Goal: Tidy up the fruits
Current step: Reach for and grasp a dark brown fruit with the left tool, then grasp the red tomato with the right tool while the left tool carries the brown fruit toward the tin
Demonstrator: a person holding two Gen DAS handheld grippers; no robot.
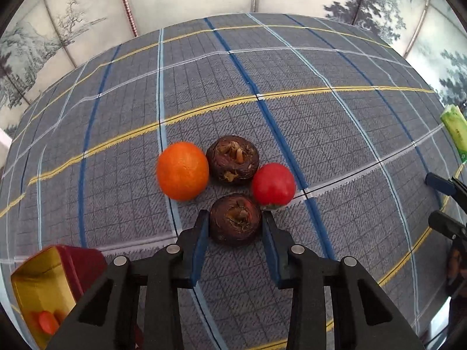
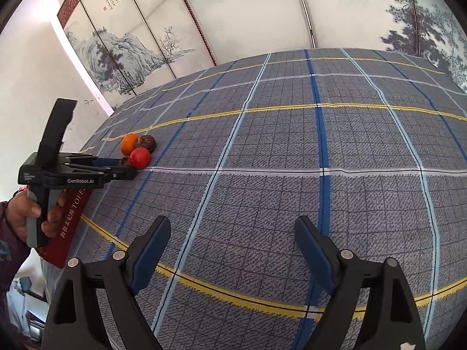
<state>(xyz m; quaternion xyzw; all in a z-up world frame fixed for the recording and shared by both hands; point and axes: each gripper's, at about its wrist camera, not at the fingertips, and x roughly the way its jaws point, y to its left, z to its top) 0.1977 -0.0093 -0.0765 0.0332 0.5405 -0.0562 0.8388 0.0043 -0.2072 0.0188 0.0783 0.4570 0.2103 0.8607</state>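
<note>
Woven tablecloth (image 1: pixel 321 134); glossy tomato (image 1: pixel 273 183); orange (image 1: pixel 183 170) seemingly dimpled.

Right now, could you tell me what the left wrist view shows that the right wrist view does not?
Only the left wrist view shows the near water chestnut between the left gripper fingers, the red box's gold inside, and a green packet. Only the right wrist view shows the person's hand holding the left tool, and the open, empty right gripper. Both show the orange, red tomato, far water chestnut and checked tablecloth.
</note>
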